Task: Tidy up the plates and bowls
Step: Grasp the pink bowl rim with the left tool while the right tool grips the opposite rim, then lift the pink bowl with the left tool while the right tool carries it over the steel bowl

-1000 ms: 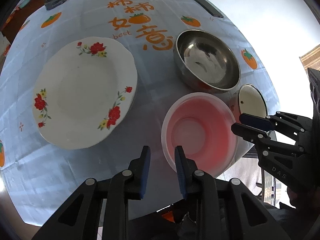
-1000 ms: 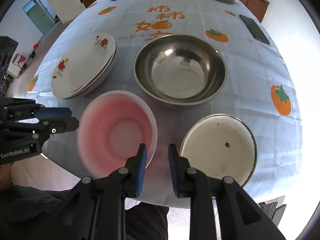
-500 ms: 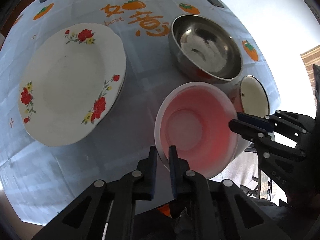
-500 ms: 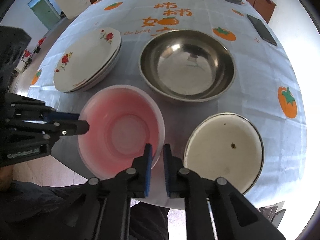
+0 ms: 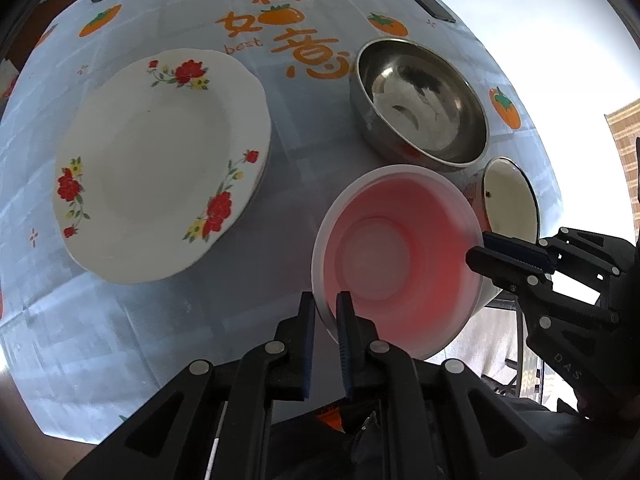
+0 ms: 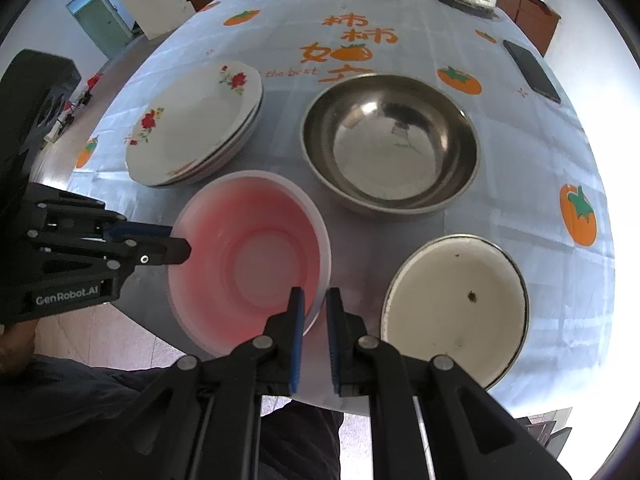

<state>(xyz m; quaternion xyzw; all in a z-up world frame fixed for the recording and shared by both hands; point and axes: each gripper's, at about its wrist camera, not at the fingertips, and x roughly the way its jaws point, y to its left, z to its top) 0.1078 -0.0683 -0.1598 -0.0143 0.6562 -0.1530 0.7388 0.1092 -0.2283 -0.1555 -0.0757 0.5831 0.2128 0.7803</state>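
A: Item one, pink bowl (image 6: 248, 256): translucent plastic, at the tabletop's near edge, part overhanging it. We hold it by the rim, two sides.

B: Grips?

A: Left gripper (image 5: 325, 320) clamped on the rim's left side; right gripper (image 6: 313, 312) clamped on the rim's right side, one finger inside, one outside.

B: Handling?

A: We judge it light, slightly flexible, slippery; thin rim is the only purchase.

B: Neighbours?

A: Steel bowl (image 6: 390, 142) just behind; enamel bowl (image 6: 454, 304) beside it near the edge; flowered plates (image 6: 196, 124) stacked toward the left edge.
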